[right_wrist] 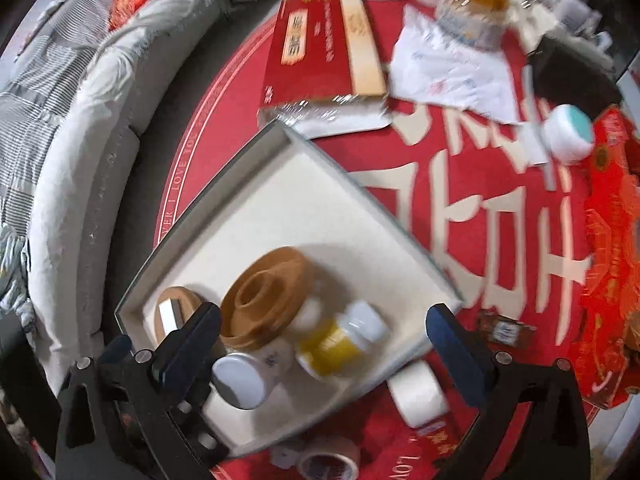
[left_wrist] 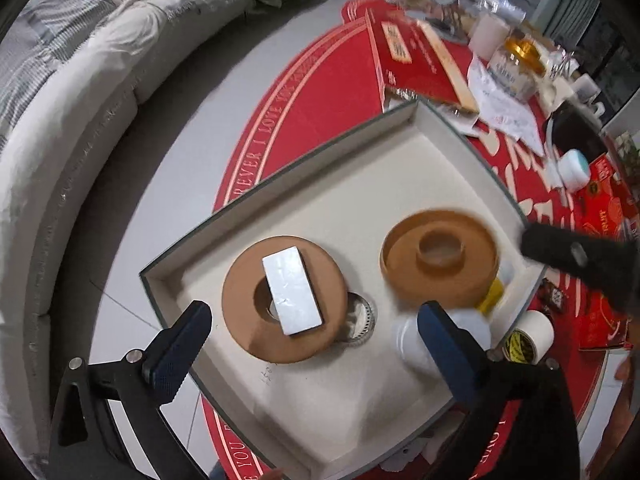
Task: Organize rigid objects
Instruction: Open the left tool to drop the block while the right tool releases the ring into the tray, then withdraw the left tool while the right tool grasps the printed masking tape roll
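Note:
A shallow white tray (left_wrist: pixel 360 184) sits on a red mat. In it lie a flat brown ring (left_wrist: pixel 244 332) with a white block (left_wrist: pixel 292 290) on top, a brown spool (left_wrist: pixel 440 258), a metal ring (left_wrist: pixel 362 318), a white bottle (right_wrist: pixel 244 376) and a yellow bottle (right_wrist: pixel 340 336). My left gripper (left_wrist: pixel 316 354) is open and empty above the tray's near part. My right gripper (right_wrist: pixel 324 348) is open and empty above the bottles, and the spool (right_wrist: pixel 264 300) sits just ahead of it. Its finger (left_wrist: pixel 576 254) shows at the right of the left wrist view.
A white tape roll (right_wrist: pixel 418 394) lies outside the tray's near right edge, another tape roll (right_wrist: pixel 330 464) below. A red box (right_wrist: pixel 320 44), papers (right_wrist: pixel 452 76), a gold-lidded jar (right_wrist: pixel 472 4) and a white-teal jar (right_wrist: pixel 568 132) crowd the far table. A grey sofa (left_wrist: pixel 60 140) curves at left.

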A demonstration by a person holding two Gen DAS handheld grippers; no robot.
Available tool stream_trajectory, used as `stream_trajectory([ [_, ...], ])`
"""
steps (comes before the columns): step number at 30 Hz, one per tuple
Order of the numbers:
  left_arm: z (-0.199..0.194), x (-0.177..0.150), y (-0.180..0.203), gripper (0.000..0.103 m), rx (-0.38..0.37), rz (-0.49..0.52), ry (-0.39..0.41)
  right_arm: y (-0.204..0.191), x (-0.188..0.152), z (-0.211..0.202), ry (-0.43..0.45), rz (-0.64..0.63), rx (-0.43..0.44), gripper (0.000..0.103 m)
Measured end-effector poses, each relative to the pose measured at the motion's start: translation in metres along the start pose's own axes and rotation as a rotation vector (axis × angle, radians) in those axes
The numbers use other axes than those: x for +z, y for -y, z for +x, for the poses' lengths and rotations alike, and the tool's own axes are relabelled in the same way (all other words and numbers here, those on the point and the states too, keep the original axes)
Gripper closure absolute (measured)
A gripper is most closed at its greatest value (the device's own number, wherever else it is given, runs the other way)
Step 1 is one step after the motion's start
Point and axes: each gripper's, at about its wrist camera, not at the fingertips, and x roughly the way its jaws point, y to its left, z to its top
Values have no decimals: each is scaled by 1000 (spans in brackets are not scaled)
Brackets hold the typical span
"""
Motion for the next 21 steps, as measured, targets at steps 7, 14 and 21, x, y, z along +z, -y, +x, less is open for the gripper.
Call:
stream_trajectory([
  [7, -29, -40, -21, 0, -63, -94, 130, 43, -89, -30, 111, -66, -31, 0],
  [14, -63, -105, -46, 0, -95, -184, 195, 38, -182, -2, 75, -187, -66, 0],
  [21, -62, -150, -48, 0, -83, -147, 135, 20, -200, 22, 90, -242, -130, 0],
])
